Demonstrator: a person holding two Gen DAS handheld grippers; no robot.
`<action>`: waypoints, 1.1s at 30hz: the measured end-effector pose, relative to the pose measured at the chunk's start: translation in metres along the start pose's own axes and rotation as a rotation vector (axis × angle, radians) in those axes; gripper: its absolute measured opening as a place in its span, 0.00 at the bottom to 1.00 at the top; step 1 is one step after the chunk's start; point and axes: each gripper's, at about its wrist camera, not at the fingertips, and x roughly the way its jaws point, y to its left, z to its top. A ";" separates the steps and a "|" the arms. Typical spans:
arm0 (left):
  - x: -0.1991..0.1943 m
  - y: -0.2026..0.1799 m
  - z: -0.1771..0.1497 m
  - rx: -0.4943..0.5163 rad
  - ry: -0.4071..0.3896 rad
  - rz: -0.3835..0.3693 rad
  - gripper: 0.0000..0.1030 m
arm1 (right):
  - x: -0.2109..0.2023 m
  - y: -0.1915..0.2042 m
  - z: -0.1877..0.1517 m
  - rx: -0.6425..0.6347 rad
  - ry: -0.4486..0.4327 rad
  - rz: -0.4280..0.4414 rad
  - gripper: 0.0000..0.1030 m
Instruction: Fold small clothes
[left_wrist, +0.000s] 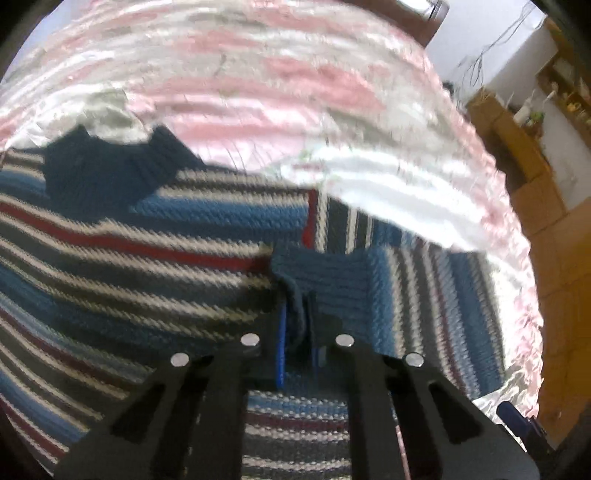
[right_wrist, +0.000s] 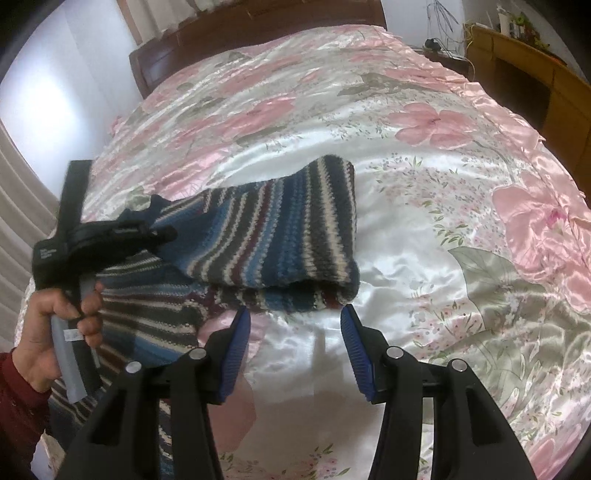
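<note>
the striped knit sweater (right_wrist: 280, 229) lies on the floral satin bedspread (right_wrist: 424, 206), one sleeve (left_wrist: 402, 273) folded across the body. the left gripper (left_wrist: 297, 332) is pinched tight on the sleeve's dark blue cuff (left_wrist: 321, 280); the right wrist view shows a hand (right_wrist: 62, 325) holding that tool over the garment. the right gripper (right_wrist: 295, 350) hangs wide, holding nothing, just in front of the sweater's folded edge, above bare bedspread. risk, as i judge it: the satin looks slippery, so pulling the cuff could drag the whole sweater instead of laying the sleeve flat. the thick knit may also spring back once released, and the right tool isn't pinning anything down to stop that.
</note>
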 end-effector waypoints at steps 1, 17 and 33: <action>-0.005 0.003 0.002 0.004 -0.024 0.000 0.07 | 0.000 0.001 0.001 0.001 -0.002 0.000 0.50; -0.097 0.141 0.051 -0.033 -0.215 0.138 0.07 | 0.029 0.029 0.023 0.091 0.060 0.163 0.56; -0.069 0.221 0.042 -0.057 -0.139 0.251 0.08 | 0.109 0.050 0.021 0.173 0.228 0.220 0.27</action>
